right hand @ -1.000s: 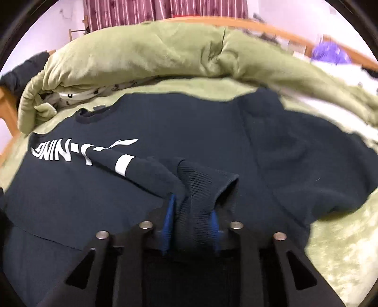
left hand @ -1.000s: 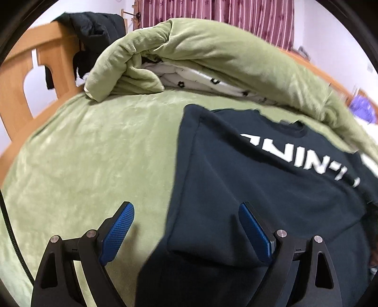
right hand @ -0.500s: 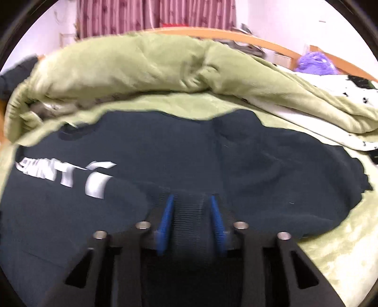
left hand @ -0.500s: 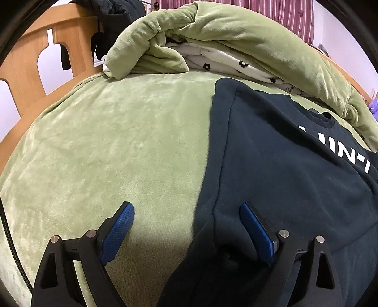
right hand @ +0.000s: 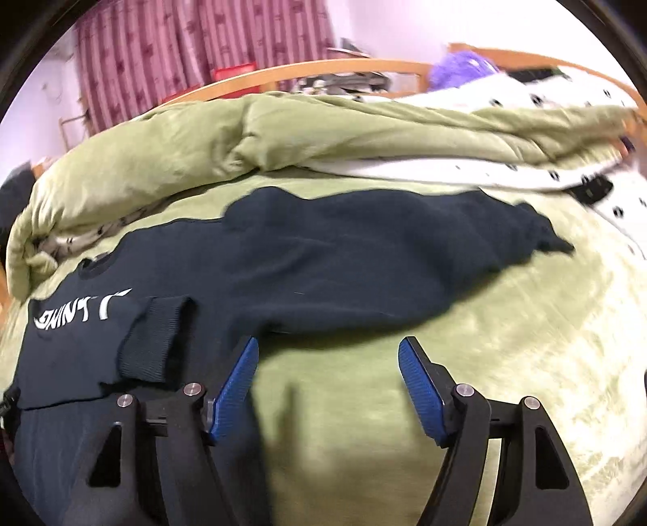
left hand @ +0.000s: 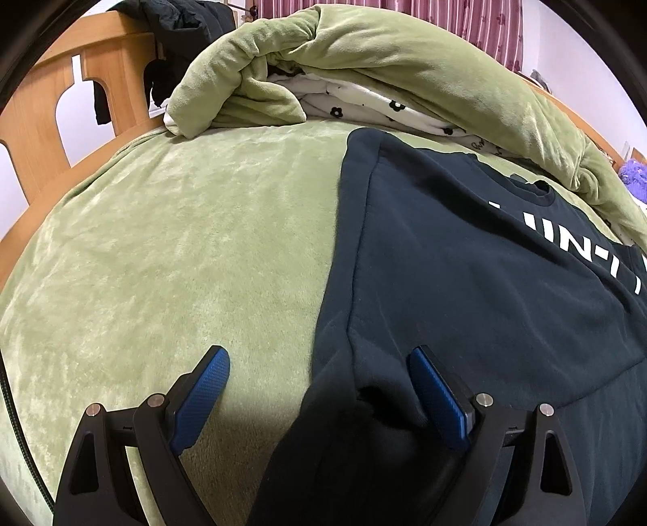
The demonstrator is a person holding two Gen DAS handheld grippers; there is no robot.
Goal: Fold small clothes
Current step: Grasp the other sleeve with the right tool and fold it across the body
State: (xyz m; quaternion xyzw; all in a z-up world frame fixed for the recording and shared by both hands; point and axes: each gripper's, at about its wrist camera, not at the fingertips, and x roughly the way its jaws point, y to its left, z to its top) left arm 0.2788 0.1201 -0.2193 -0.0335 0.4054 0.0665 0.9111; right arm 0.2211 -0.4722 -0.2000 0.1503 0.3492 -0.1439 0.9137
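Lying flat on a green plush bed cover [left hand: 182,263], a dark navy sweatshirt [left hand: 465,283] w/ white chest lettering [left hand: 586,247] sits front-up toward the far side of the bed, its neckline pointing at the rolled bedding. One sleeve is folded across the chest, its ribbed cuff [right hand: 155,336] resting just beside the lettering in the right wrist view; the other sleeve [right hand: 505,230] stretches out sideways over bare cover.

Left gripper [left hand: 319,376] hangs low over the sweatshirt's folded side edge, jaws spread wide: one blue pad over bare cover, the other over dark cloth, the edge running between them, pads not pressing it. Right gripper [right hand: 327,364] has just been opening its jaws; they stand apart w/ nothing between them but green cover, nearest pad right at the garment's lower edge. The right wrist view is motion-blurred.

Beyond the sweatshirt, a rolled green duvet [left hand: 364,60] lies along the far edge over a white flower-print sheet [left hand: 364,105]. A wooden headboard [left hand: 44,101] w/ dark clothes hung on it [left hand: 178,24] closes one corner; maroon curtains [right hand: 182,52] behind.
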